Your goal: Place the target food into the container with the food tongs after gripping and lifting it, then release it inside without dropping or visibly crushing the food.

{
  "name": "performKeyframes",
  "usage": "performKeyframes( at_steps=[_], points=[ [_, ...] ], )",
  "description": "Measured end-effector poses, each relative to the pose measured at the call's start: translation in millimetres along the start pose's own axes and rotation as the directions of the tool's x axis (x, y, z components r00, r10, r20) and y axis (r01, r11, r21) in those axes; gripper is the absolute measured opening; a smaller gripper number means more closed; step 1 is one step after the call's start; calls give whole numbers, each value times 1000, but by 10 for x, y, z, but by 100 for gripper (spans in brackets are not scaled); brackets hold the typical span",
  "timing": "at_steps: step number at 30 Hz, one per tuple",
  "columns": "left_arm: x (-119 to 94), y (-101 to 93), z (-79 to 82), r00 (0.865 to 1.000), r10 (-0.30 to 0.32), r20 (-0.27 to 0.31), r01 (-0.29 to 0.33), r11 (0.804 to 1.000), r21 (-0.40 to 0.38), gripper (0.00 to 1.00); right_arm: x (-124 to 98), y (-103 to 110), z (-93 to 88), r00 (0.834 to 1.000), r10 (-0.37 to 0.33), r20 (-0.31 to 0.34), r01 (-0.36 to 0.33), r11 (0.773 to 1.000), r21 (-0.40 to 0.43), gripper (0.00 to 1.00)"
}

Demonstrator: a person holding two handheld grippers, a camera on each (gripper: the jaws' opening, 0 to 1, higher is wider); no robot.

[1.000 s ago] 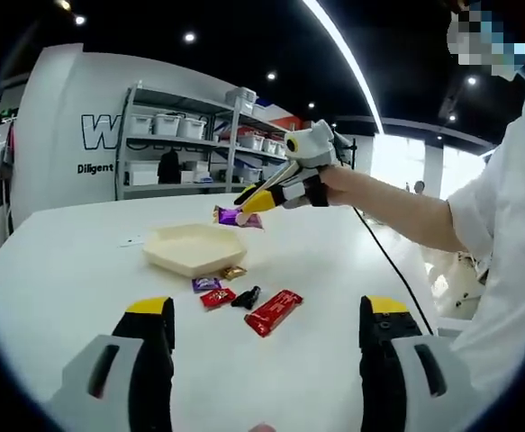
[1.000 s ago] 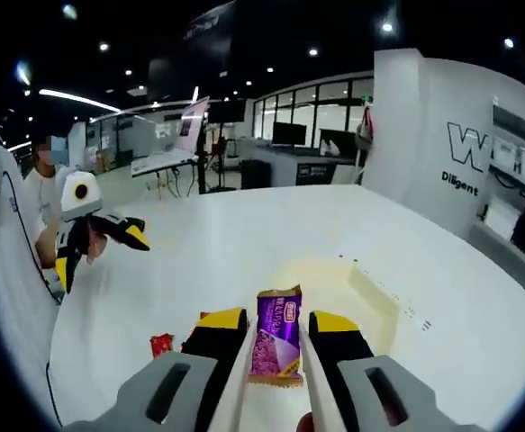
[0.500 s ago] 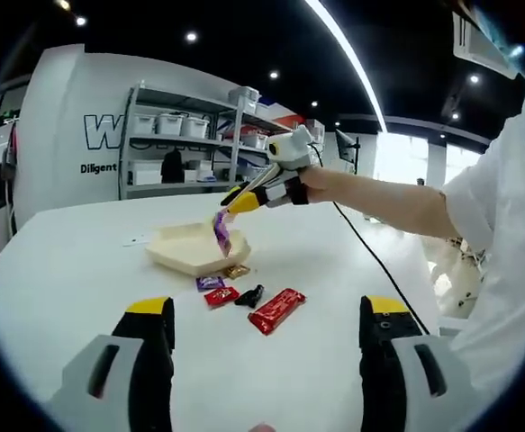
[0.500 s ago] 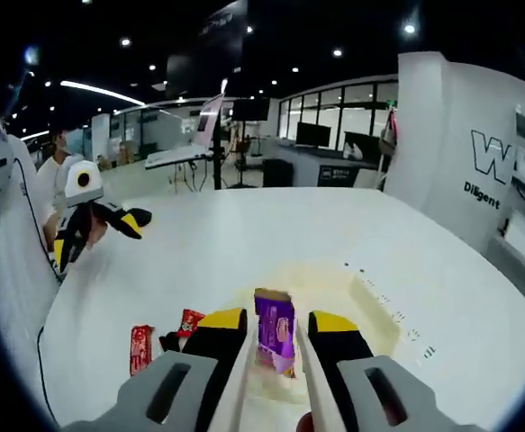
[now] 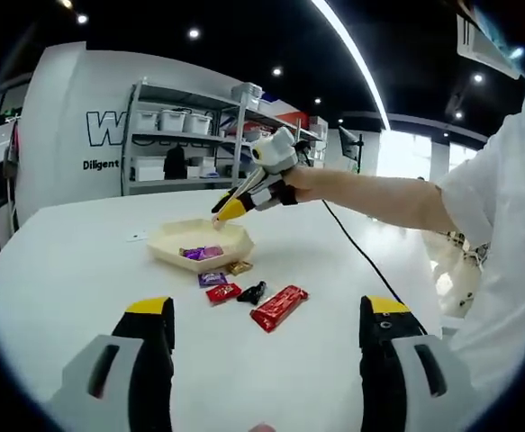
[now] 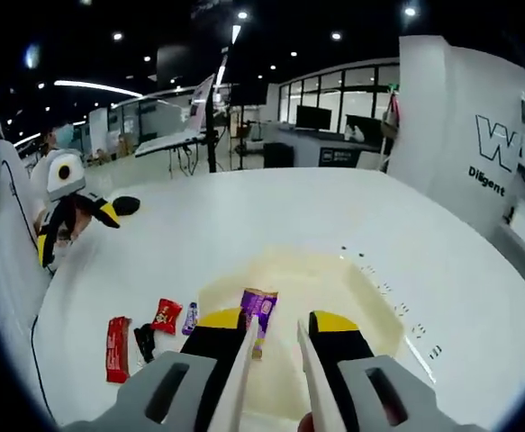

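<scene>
in the right gripper view the right gripper (image 6: 276, 335) hangs over the cream tray (image 6: 370, 301), its yellow-tipped jaws parted with a clear gap between them. the purple snack packet (image 6: 258, 308) shows just ahead of the left jaw's tip and seems to rest on the tray floor, though contact with that tip cannot be made out. in the left gripper view the same packet (image 5: 200, 254) lies flat inside the tray (image 5: 174, 258), below the right gripper's (image 5: 219, 214) tips and apart from them. on the white table (image 5: 55, 270) just beside the tray lie a gold candy (image 5: 238, 267), a small purple candy (image 5: 212, 279), a small red candy (image 5: 223, 292), a black candy (image 5: 252, 292) and a long red bar (image 5: 278, 309). the left gripper (image 5: 267, 317) has its jaws spread wide, holding nothing, well short of the sweets.
</scene>
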State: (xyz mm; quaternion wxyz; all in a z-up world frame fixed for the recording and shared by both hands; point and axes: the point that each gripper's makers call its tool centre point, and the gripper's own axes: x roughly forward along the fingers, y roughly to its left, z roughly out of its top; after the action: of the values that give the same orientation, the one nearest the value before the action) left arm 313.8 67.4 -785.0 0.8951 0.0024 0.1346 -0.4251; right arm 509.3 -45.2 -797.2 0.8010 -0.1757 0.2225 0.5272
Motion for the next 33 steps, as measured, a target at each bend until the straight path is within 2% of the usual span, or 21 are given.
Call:
performKeyframes(
  at_steps=[9,17,33],
  points=[
    [11,-15,1,1000,-5,-1,5,1000,2,83,188,112,-49,999,18,-50,-19,1000,-20,22],
    [-16,3,-20,1000,0,-1,0,1000,-3,83,313,98,-25,998,19,-57,-20,1000,-16,22],
    [-54,35,-39,1000,5,5,-5,1000,-10,83,443,75,-113,994,-12,-108,18,998,57,23]
  ],
)
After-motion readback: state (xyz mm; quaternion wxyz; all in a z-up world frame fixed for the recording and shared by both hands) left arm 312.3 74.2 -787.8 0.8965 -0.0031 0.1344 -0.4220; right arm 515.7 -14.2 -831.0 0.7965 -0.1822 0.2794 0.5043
